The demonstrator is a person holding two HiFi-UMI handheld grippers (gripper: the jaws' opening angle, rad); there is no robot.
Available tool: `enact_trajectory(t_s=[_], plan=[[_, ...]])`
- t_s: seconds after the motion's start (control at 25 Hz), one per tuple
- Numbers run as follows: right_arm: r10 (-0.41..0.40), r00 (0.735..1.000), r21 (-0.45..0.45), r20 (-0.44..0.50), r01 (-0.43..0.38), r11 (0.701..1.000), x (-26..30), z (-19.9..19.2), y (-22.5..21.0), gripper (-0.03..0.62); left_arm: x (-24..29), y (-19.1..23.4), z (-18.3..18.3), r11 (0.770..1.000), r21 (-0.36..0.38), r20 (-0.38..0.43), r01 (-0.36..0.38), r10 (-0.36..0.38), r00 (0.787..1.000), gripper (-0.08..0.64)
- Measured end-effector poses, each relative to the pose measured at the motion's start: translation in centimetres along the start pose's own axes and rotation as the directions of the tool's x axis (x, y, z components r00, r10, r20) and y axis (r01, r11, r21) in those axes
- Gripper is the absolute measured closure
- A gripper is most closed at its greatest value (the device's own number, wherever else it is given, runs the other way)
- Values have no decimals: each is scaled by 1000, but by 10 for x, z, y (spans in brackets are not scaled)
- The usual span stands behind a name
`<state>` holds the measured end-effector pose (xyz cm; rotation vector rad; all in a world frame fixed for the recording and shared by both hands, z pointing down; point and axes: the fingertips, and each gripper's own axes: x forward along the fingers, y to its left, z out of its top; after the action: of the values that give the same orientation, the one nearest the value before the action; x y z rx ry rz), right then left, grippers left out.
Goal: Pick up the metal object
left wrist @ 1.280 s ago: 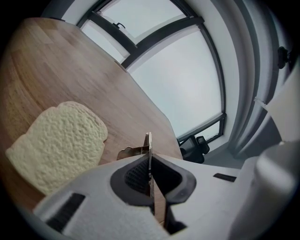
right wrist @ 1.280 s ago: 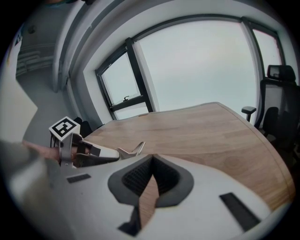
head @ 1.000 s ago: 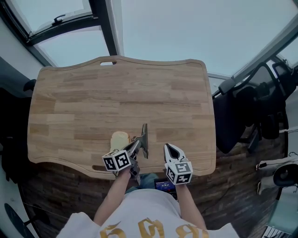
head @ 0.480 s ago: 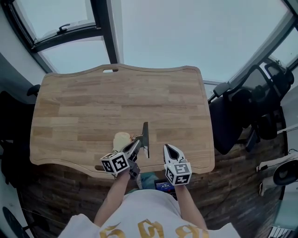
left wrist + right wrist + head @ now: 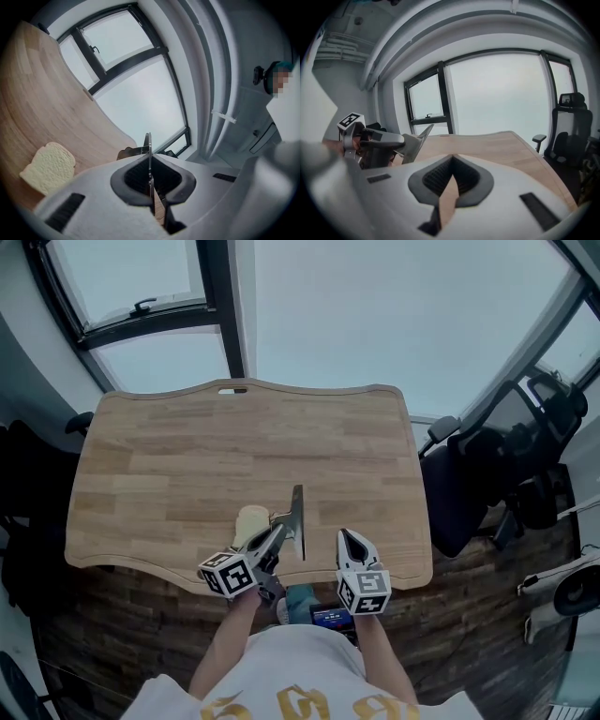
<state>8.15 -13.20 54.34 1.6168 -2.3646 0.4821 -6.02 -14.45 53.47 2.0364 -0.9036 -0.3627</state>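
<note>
The metal object is a flat steel scraper blade, held edge-on above the near edge of the wooden table. My left gripper is shut on it; in the left gripper view the thin blade stands upright between the dark pads. My right gripper hovers just right of the blade, shut with nothing in it. From the right gripper view, the left gripper and the blade show at the left.
A slice of bread lies on the table just left of the blade, also seen in the left gripper view. A black office chair stands off the table's right end. Large windows lie beyond the far edge.
Both grippers have risen above the table's near edge, the left one carrying the blade up with it. The bread has stayed put.
</note>
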Motion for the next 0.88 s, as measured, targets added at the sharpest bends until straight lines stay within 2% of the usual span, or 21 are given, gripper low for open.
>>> enact_trajectory(t_s=[0.36, 0.72, 0.88], plan=[[17, 998, -17, 56, -16, 1000, -18, 18, 13, 581, -25, -40, 15, 993, 51, 76, 109, -113, 991, 540], [40, 995, -42, 95, -36, 998, -30, 35, 24, 581, -40, -55, 21, 989, 70, 115, 130, -138, 984, 540], [52, 993, -59, 108, -46, 997, -32, 37, 29, 581, -47, -58, 22, 989, 48, 137, 137, -142, 980, 540]])
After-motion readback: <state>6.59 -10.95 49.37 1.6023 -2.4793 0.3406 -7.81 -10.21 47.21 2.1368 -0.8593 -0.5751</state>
